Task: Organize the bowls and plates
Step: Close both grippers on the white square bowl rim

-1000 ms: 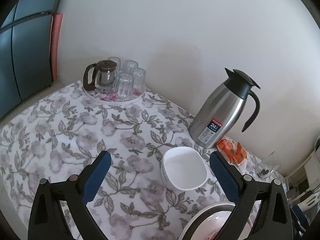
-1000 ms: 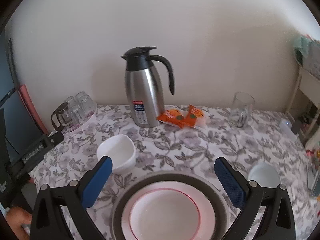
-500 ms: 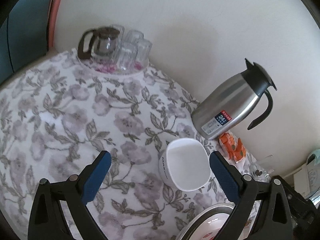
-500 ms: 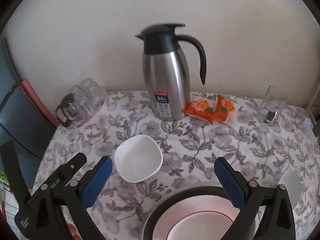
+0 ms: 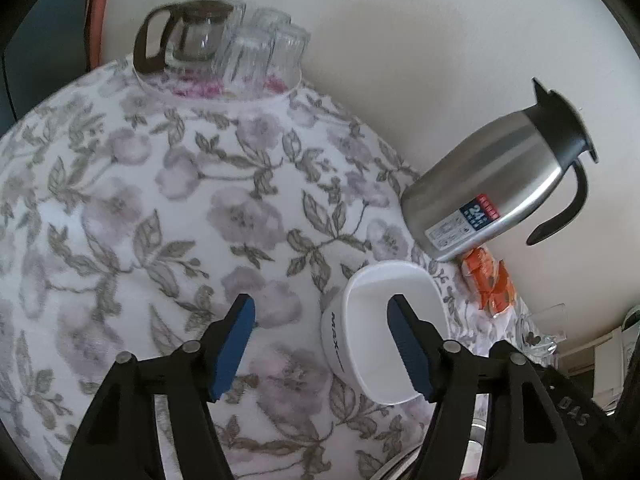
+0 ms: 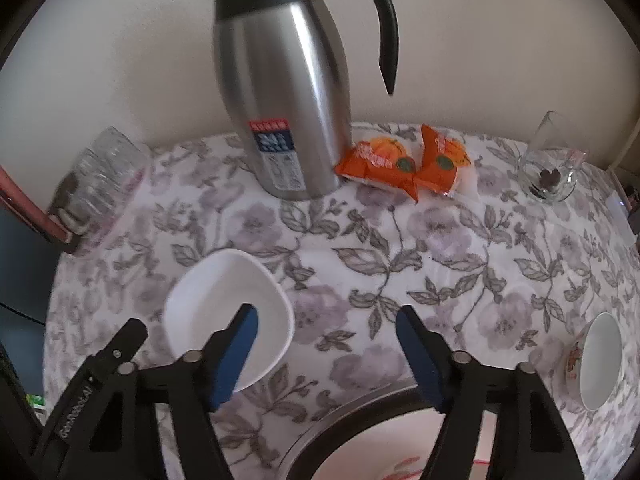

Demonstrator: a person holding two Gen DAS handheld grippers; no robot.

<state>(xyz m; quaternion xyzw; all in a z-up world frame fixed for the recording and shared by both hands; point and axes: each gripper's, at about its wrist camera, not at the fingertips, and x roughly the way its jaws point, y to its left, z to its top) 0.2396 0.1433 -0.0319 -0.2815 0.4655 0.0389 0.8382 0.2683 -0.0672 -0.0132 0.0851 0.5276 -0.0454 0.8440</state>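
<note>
A white square bowl [image 5: 380, 320] stands on the flowered tablecloth [image 5: 160, 208]. My left gripper [image 5: 320, 320] hangs just over it with its jaws closing. One blue pad lies over the bowl's inside, the other stands clear of its left wall, and neither presses on it. My right gripper [image 6: 326, 320] is also closing, with only cloth between its jaws; its left pad overlaps the same bowl [image 6: 224, 300]. Below it lies a dark-rimmed plate [image 6: 344, 416] with a pinkish plate [image 6: 400, 456] on it. A small round patterned bowl [image 6: 600, 360] sits at the right.
A steel jug [image 6: 288, 92] stands by the wall, with orange snack packets [image 6: 404, 164] and a glass cup [image 6: 548, 172] to its right. A tray with a glass teapot [image 5: 188, 36] and tumblers [image 5: 260, 52] is at the far left corner.
Both grippers have sunk toward the table and tipped further down. Their jaws have narrowed from wide open. The white square bowl is now close under both.
</note>
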